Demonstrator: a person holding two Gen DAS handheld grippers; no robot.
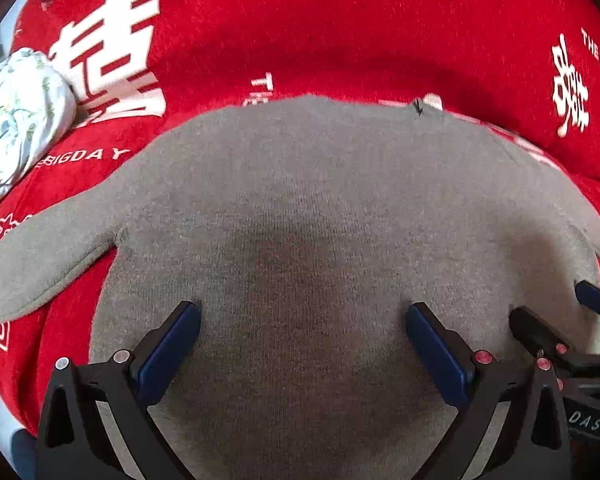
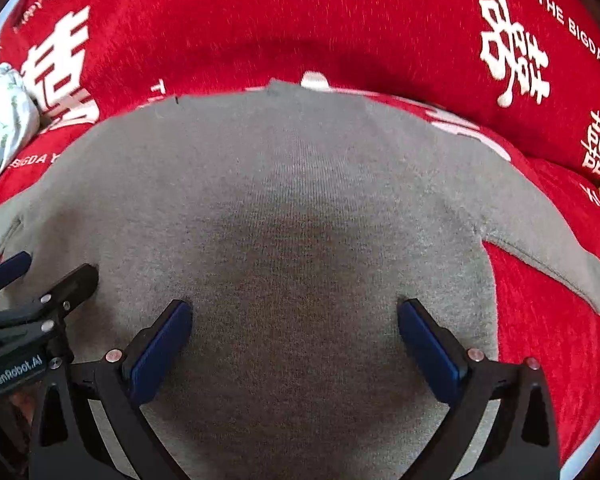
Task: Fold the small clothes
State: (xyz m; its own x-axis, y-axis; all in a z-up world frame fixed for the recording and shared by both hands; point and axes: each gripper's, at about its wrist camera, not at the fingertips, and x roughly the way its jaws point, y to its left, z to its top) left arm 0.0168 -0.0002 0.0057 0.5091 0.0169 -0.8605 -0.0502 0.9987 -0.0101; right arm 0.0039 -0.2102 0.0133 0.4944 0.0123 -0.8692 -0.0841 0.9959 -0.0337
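Both hand-held grippers, left hand-held gripper point(image 1: 302, 316) and right hand-held gripper point(image 2: 294, 314), gape above the grey sweater point(image 1: 300, 200).

A small grey knit sweater point(image 1: 300, 208) lies flat, sleeves spread outward.

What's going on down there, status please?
Left tongs open, right tongs open, both over grey sweater. Sweater spread flat on red blanket, sleeves out, unfolded. Floral bundle at left, clear of it.
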